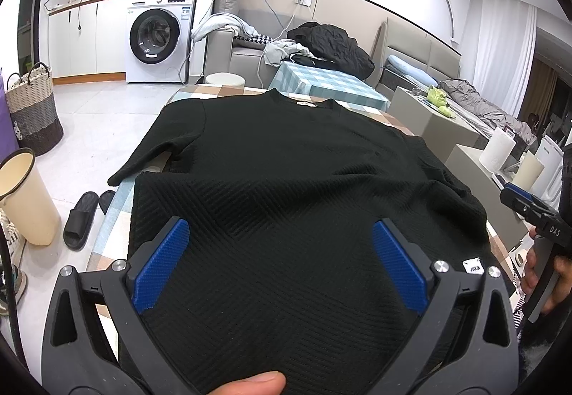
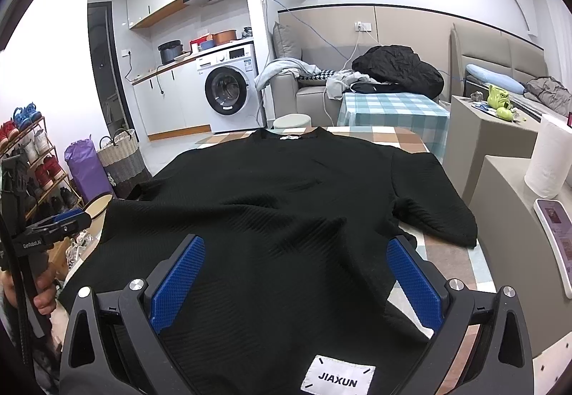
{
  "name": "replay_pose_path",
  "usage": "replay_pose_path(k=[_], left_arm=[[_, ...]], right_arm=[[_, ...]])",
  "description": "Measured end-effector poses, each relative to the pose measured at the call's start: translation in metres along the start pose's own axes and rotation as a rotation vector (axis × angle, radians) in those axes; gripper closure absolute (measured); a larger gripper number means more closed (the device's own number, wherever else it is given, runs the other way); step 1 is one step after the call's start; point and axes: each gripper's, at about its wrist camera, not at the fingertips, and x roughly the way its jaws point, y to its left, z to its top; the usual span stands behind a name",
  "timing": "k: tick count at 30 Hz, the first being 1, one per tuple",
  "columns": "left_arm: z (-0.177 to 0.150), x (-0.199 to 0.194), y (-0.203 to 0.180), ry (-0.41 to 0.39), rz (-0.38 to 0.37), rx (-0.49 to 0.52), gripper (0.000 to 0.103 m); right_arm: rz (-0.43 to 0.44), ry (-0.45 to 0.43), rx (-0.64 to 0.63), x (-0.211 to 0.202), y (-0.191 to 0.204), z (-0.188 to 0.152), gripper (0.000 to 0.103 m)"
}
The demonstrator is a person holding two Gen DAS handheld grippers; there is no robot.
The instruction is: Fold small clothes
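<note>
One black ribbed knit sweater point(image 1: 286, 162) lies flat on the checked tabletop point(image 2: 404, 137), directly ahead of two grippers, left gripper point(image 1: 280, 234) and right gripper point(image 2: 296, 252), both spread open above its hem.

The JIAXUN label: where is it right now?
In the right wrist view the JIAXUN label sits on the near hem of the black shirt, bottom centre, below the open right gripper.
</note>
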Motion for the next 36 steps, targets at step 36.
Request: replay_pose_path(k=[36], left_arm=[[0.014,0.053,0.022,0.089,0.095,0.040,0.001]], right_arm=[[-0.082,0.047,0.233,0.032,-0.053,0.012,0.000]])
